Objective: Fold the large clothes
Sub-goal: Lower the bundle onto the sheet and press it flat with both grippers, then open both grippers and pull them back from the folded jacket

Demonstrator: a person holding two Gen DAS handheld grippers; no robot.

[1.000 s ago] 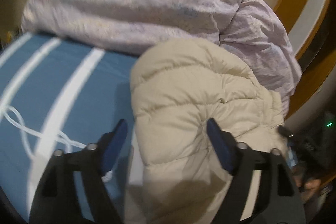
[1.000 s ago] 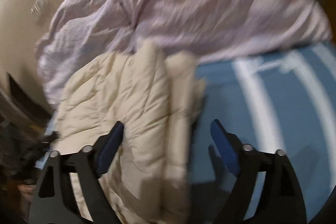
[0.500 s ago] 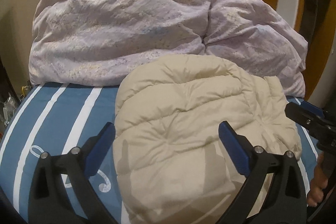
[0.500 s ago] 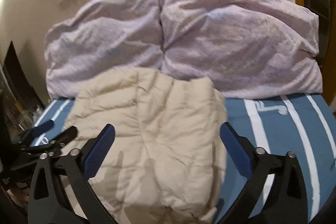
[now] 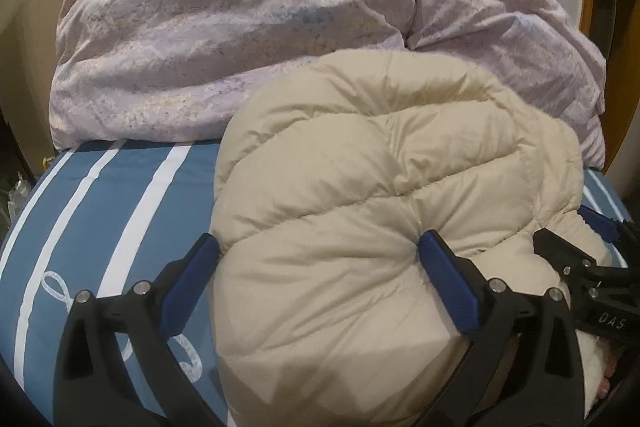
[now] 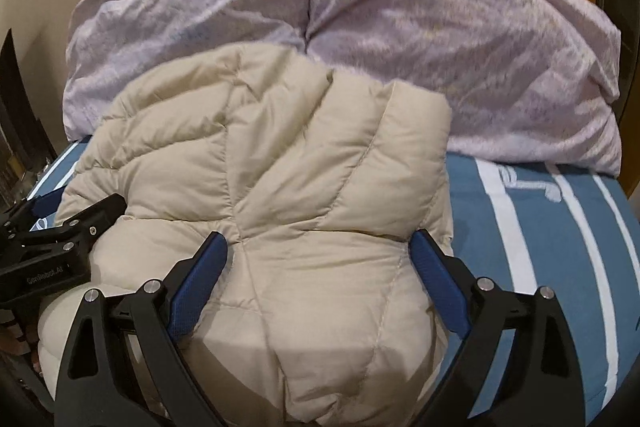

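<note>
Cream puffer jacket (image 5: pixel 380 227), folded into a bundle on the blue striped bed (image 5: pixel 100 211), long axis running away toward the lilac duvet (image 5: pixel 240 27). Left hand-held gripper (image 5: pixel 320 259) opening, right hand-held gripper (image 6: pixel 318 253) spread; both straddle its near end.

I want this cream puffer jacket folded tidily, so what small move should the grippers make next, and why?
Probably lower both and close on the jacket's near edge: the left gripper, jaws opening, and the right gripper straddle its bulging folds without gripping.

Matt quilted cloth jacket (image 5: pixel 380 207); crinkled, perhaps cotton duvet (image 5: pixel 240 39)
</note>
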